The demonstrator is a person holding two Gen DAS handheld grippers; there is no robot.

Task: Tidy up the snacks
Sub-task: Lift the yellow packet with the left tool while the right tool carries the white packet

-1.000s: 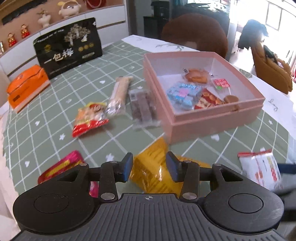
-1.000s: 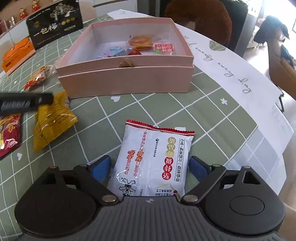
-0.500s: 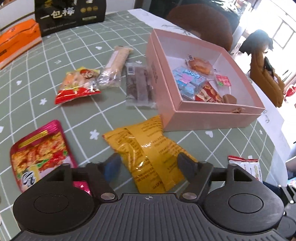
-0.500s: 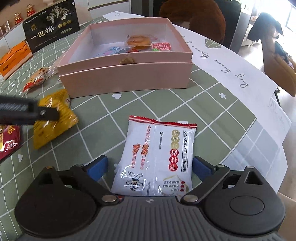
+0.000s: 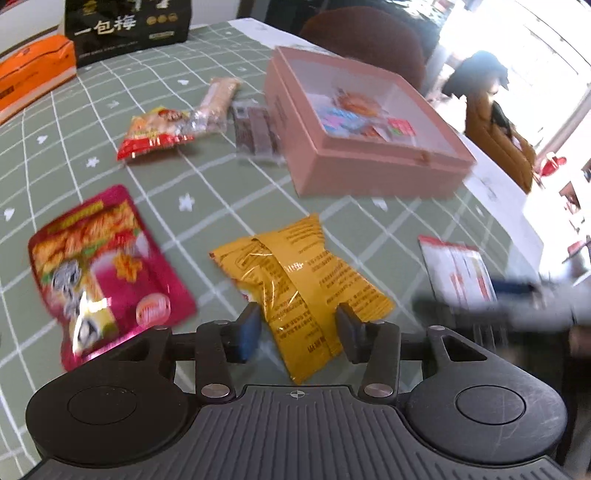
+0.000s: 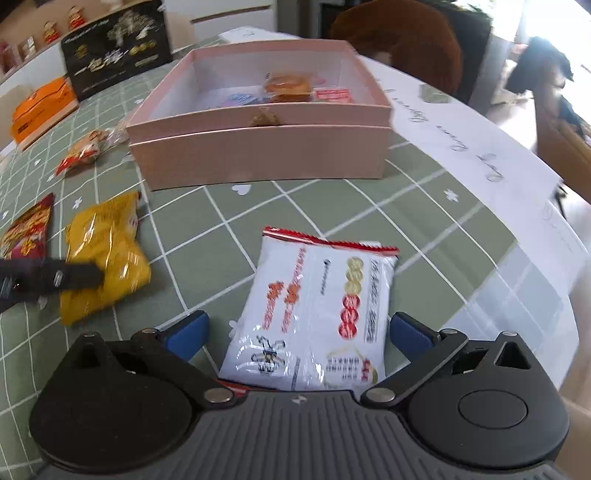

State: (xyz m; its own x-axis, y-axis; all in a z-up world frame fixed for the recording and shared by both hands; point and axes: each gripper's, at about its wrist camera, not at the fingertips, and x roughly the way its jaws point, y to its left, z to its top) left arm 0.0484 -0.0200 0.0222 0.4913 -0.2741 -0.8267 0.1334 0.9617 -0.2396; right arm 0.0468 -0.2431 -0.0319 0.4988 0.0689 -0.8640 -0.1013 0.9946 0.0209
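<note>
A pink box (image 5: 369, 173) (image 6: 258, 155) on the green checked tablecloth holds several small snacks. My left gripper (image 5: 297, 334) is open, its fingers on either side of the near end of a yellow snack bag (image 5: 303, 280) (image 6: 103, 258) that lies on the cloth. My right gripper (image 6: 299, 332) is open around the near end of a white and red snack packet (image 6: 317, 314) (image 5: 458, 269), which also lies flat. A pink noodle packet (image 5: 103, 269) lies left of the yellow bag.
A red snack bag (image 5: 155, 133), a long wrapped bar (image 5: 218, 103) and a brown bar pack (image 5: 256, 133) lie left of the box. A black bag (image 5: 125, 29) and an orange box (image 5: 33, 77) stand at the far edge. A white paper runner (image 6: 461, 147) lies right.
My left gripper has come down and forward so its fingers now flank the yellow bag. My right gripper has edged closer over the white packet, still open.
</note>
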